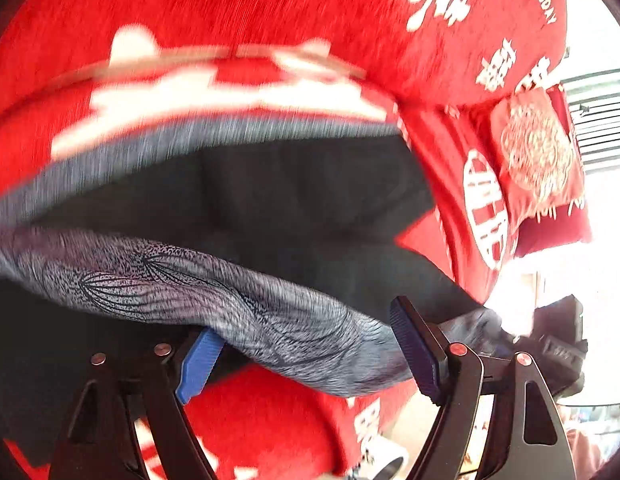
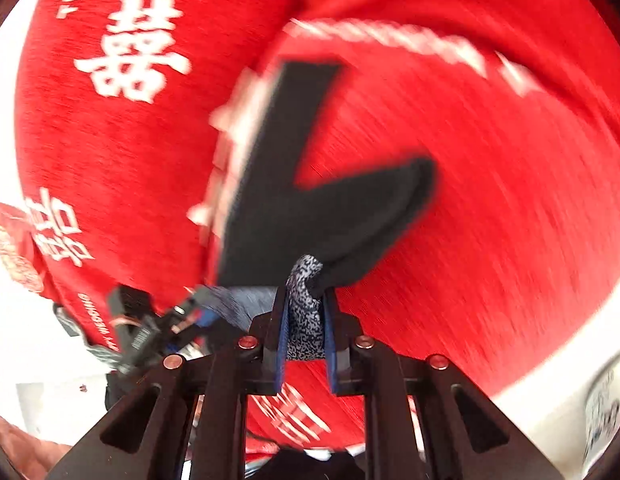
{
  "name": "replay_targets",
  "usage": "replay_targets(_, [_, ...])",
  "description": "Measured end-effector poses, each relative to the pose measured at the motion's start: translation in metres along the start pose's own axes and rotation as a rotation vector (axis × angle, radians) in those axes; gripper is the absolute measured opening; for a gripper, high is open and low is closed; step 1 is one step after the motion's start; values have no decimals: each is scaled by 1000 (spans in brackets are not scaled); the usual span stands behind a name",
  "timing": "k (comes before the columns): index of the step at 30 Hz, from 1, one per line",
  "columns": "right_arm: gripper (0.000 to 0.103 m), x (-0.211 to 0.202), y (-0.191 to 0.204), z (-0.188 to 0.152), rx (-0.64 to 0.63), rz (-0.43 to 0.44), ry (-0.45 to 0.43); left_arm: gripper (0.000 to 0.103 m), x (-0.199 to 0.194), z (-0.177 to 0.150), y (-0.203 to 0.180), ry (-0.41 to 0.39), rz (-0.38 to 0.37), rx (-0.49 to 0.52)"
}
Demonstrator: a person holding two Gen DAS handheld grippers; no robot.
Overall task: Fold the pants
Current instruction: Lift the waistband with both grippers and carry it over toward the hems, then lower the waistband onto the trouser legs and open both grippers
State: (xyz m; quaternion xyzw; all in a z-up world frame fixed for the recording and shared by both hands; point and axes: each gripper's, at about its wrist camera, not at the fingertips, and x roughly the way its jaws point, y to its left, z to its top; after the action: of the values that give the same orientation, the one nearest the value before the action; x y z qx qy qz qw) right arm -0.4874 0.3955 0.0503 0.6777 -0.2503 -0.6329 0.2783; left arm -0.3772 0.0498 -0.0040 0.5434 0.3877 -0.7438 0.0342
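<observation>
The pants are black with a grey patterned waistband (image 1: 214, 292). They hang over a red bedspread (image 1: 230, 8) with white characters. My left gripper (image 1: 310, 344) has its blue pads wide apart, and the waistband runs between them and drapes over the left pad. My right gripper (image 2: 306, 320) is shut on a bunched bit of the grey patterned waistband (image 2: 304, 312). The black legs (image 2: 294, 200) spread away from it over the red bedspread (image 2: 490, 200). The left gripper also shows in the right wrist view (image 2: 170, 320), at the lower left.
A red embroidered cushion (image 1: 538, 152) lies at the right on the bed. The bed's edge and a bright floor (image 1: 570, 280) lie to the right. A white container (image 2: 602, 408) stands at the lower right.
</observation>
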Motion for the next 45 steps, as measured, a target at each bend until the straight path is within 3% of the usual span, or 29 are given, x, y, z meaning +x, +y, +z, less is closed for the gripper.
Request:
replay_targets(5, [17, 15, 49, 77, -93, 8, -68, 81, 4, 53, -7, -75, 47, 44])
replay_targets(9, [22, 50, 72, 133, -124, -50, -79, 81, -3, 87, 3, -144, 106, 44])
replay_targets(10, [26, 60, 74, 143, -121, -78, -75, 81, -8, 91, 7, -157, 118, 40])
replay_targets(13, [67, 76, 83, 158, -142, -175, -96, 81, -16, 93, 19, -166, 160, 37])
replay_targets(14, [71, 74, 84, 157, -155, -175, -106, 81, -18, 90, 21, -162, 175, 43])
replay_targets(18, [71, 61, 68, 131, -154, -259, -121, 81, -18, 59, 37, -123, 278, 65])
replay_targets(21, [69, 59, 36, 120, -67, -295, -117, 81, -13, 32, 56, -81, 323, 32])
replay_targets(22, [61, 64, 24, 121, -18, -278, -104, 81, -9, 26, 62, -66, 335, 19])
replay_targets(23, [39, 70, 15, 123, 20, -251, -93, 81, -5, 19, 68, -49, 349, -1])
replay_targets(25, [8, 83, 12, 128, 26, -233, -61, 81, 0, 11, 74, -32, 371, -24])
replay_targets(28, [7, 78, 34, 132, -69, -237, -107, 81, 1, 6, 80, -41, 428, -37])
replay_targets(29, [7, 76, 36, 131, -88, -276, -112, 81, 4, 5, 86, -32, 448, -49])
replay_targets(31, [7, 84, 23, 136, -63, -384, -68, 81, 8, 5, 95, -18, 482, -71])
replay_targets(33, [9, 85, 14, 136, -35, -380, -42, 81, 2, 6, 95, -24, 482, -70])
replay_targets(35, [29, 76, 23, 132, -66, -436, -65, 81, -8, 5, 94, -44, 474, -61])
replay_targets(37, [32, 67, 35, 125, -109, -495, -86, 81, -14, 4, 93, -51, 480, -53])
replay_targets(42, [36, 72, 69, 105, -197, -432, -62, 81, -29, -4, 99, -55, 483, -95])
replay_targets(45, [47, 102, 94, 90, -267, -402, -3, 81, -43, -12, 106, -63, 480, -100])
